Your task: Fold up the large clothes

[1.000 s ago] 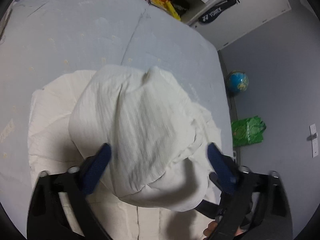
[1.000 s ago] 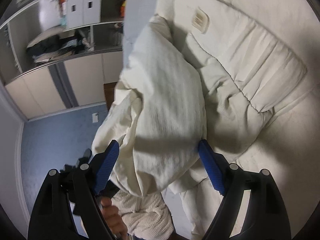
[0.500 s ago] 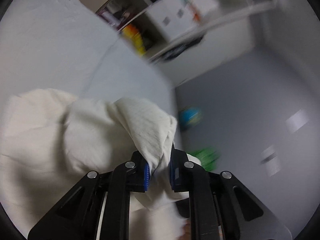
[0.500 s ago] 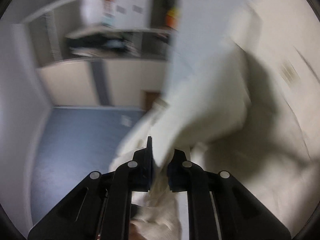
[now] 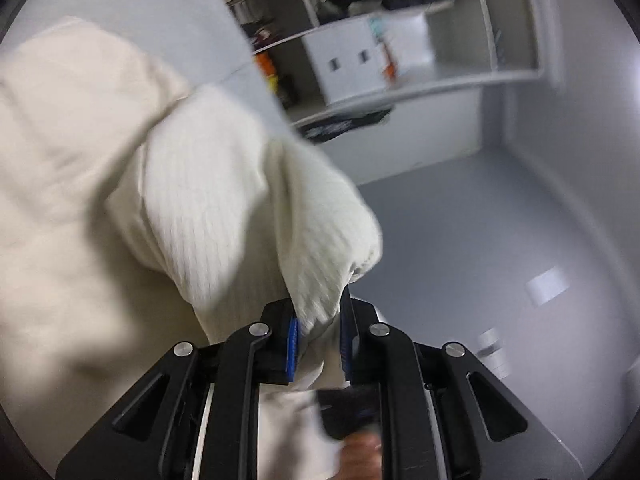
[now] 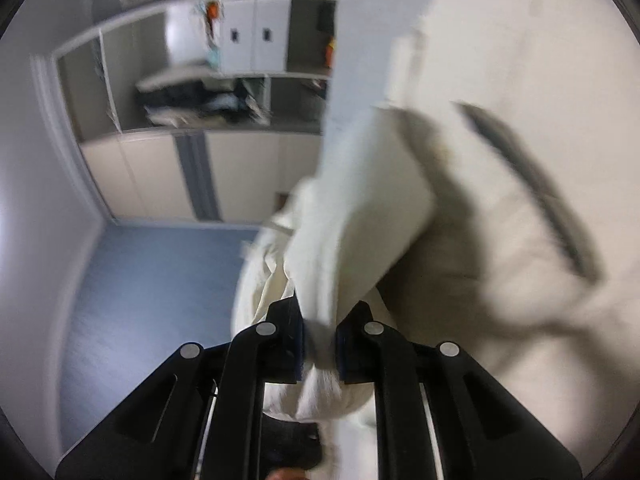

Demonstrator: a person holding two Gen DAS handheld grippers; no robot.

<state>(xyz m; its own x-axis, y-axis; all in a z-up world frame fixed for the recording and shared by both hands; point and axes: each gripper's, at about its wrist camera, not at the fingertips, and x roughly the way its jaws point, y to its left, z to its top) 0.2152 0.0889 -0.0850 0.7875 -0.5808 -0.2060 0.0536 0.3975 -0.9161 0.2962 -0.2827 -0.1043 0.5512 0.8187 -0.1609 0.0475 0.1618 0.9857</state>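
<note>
Closed since a second ago: left gripper (image 5: 318, 340) and right gripper (image 6: 319, 346), both pinching cream garment (image 5: 224, 184) near bed (image 5: 168, 8) edge.

**I'm in a bedroom at home**

Ahead of me there's an open wardrobe (image 5: 400, 52) built into the wall, with white shelves and heaps of dark folded clothes on them. A small white drawer unit (image 6: 252, 38) sits inside it, two dark handles showing, with orange and teal bits beside it. Below are plain cream cupboard doors (image 6: 160, 176). The floor (image 6: 152, 280) is blue-grey, the walls (image 5: 560, 152) pale grey, with a white switch plate (image 5: 547, 285) on one. To my side lies a bed (image 5: 168, 20) under a pale sheet. All of it is blurred.
</note>
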